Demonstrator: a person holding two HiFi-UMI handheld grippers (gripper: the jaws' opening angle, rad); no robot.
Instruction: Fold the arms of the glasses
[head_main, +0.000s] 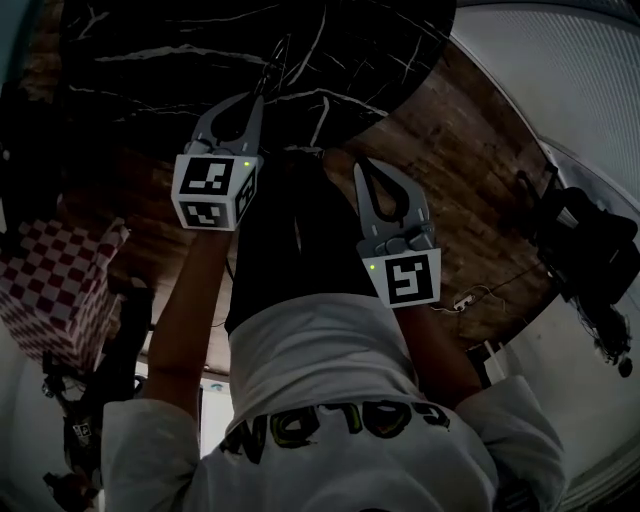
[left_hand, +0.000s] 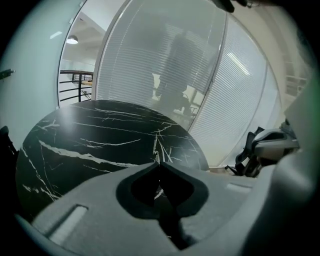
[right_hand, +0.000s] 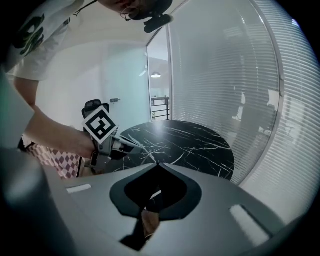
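White T-shirt with gold lettering (head_main: 340, 400) fills the bottom of the head view, and both arms reach out from it toward the round black marble table with white veins (head_main: 200, 40).

Progress-wise, I'd say nothing has happened yet. The left gripper (head_main: 259, 98) has its jaws pressed fully together with nothing between them, and its own view only shows tabletop through the gap behind the tips. Same story for the right gripper (head_main: 362, 168): jaws closed tight and empty. So no arm of the glasses is pinched or being pushed by either one.

As for the glasses themselves, honestly I can't pick them out in any view. The tabletop is dark and covered in thin pale veins, so a slim frame would blend right in. If they're on that table, they sit ahead of and beyond both sets of jaw tips, not touching them.

Whole job looks still to do: find the frame, steady it with one pair of jaws, fold each arm in with the other. Jaws would likely need to open first.
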